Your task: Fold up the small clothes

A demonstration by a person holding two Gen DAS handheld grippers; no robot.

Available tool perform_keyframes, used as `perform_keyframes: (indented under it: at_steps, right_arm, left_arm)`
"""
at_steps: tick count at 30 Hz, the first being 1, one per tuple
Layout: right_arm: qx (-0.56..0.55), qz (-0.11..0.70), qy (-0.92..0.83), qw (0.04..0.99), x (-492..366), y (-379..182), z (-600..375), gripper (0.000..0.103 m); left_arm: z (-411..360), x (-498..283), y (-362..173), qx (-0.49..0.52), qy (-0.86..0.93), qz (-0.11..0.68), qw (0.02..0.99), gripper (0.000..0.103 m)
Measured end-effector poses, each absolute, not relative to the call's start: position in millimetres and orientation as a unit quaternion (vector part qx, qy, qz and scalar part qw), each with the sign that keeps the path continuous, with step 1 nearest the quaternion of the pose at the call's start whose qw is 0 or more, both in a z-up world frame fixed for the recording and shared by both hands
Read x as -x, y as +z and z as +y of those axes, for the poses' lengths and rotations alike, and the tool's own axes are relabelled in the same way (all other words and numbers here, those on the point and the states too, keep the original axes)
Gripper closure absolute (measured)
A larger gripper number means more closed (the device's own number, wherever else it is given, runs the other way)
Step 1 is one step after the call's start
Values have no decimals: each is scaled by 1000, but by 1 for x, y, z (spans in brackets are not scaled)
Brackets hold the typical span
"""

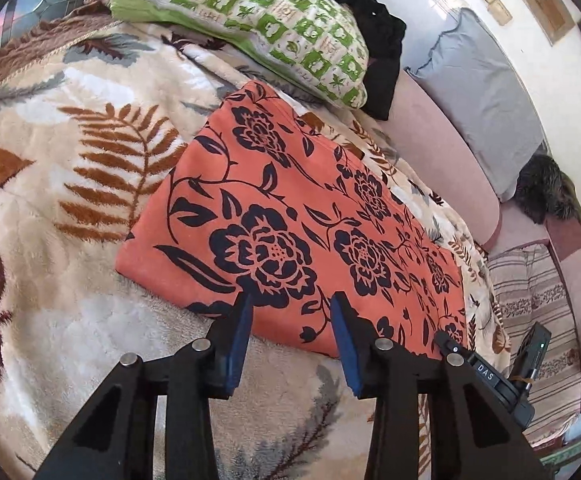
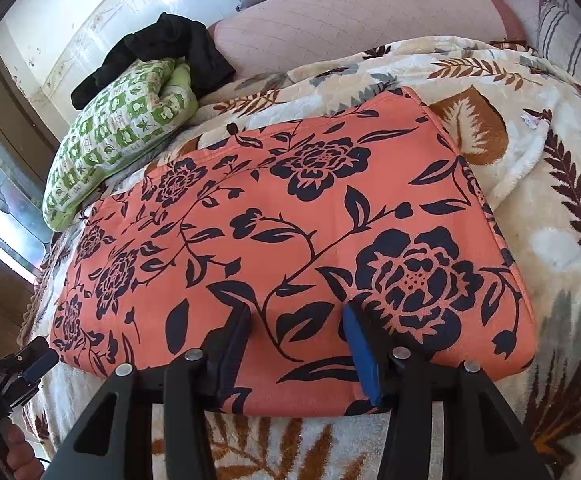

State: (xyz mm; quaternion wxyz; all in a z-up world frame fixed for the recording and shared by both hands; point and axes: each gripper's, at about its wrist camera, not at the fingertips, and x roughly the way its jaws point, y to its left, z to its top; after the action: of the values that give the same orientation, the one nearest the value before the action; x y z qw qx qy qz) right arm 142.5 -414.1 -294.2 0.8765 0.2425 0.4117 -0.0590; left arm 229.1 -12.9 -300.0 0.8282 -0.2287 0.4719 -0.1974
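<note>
The left gripper (image 1: 290,300) is standing with its blue-padded jaws partly apart at the lower centre of the left wrist view, tips hovering at the near hem of the folded orange floral cloth (image 1: 290,208). Nothing is lying between its pads; whether the tips are touching the fabric cannot be told.

The right gripper (image 2: 298,312) is standing likewise partly apart at the lower centre of the right wrist view, its tips over the near part of the same cloth (image 2: 290,240). No fold of fabric is rising between the pads, so it is gripping nothing; contact with the surface cannot be confirmed.

The cloth is lying flat as a folded rectangle on a fleece blanket (image 1: 70,160) printed with brown fern leaves. In the left wrist view its long axis is running from the lower right of the frame toward the upper centre; in the right wrist view it is running from the lower left toward the upper right, with the fold edges rounded and the corners roughly square.

A green-and-white patterned pillow (image 2: 114,136) is lying beyond the cloth at the upper left of the right wrist view, with a black garment (image 2: 162,52) heaped against it. A pink cushion (image 2: 350,16) is sitting at the top centre. No container is in view.
</note>
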Motion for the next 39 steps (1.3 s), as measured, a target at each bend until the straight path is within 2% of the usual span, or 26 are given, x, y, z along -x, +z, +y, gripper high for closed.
perform_keyframes:
  at_steps: [5, 14, 15, 17, 19, 25, 33, 34, 35, 37, 38, 39]
  right_arm:
    - [-244, 412, -60, 876, -142, -294, -413, 50]
    - [-246, 410, -57, 876, -145, -295, -414, 48]
    - [-247, 410, -56, 876, -146, -295, -414, 47]
    - [-250, 409, -55, 876, -147, -295, -415, 46]
    - [-252, 409, -54, 876, -149, -295, -414, 44]
    - [-258, 409, -52, 874, -147, -295, -414, 43]
    - [-263, 404, -54, 875, -144, -295, -413, 43]
    - [-262, 404, -55, 875, -144, -295, -413, 43]
    - [-260, 404, -55, 875, -144, -295, -413, 43]
    - [-258, 403, -56, 876, -144, -294, -412, 44]
    - [-258, 403, -57, 876, -144, -294, -412, 48]
    - [-260, 402, -62, 876, -143, -294, -414, 56]
  left_arm:
    - [0, -240, -334, 327, -195, 519, 765, 64]
    - [9, -238, -335, 377, -186, 494, 761, 61]
    - [11, -233, -330, 372, -180, 489, 768, 58]
    - [21, -224, -321, 365, -154, 471, 788, 34]
    - [29, -219, -316, 356, -124, 461, 803, 28]
    - [41, -230, -331, 404, -107, 472, 776, 28]
    - [23, -260, -329, 371, -92, 438, 814, 30]
    - [21, -261, -330, 368, -94, 438, 815, 43]
    - [18, -264, -332, 362, -94, 443, 815, 64]
    - [16, -266, -337, 352, -87, 448, 818, 77]
    - [16, -265, -336, 350, -91, 444, 820, 86]
    - [16, -265, -334, 346, -93, 439, 824, 87]
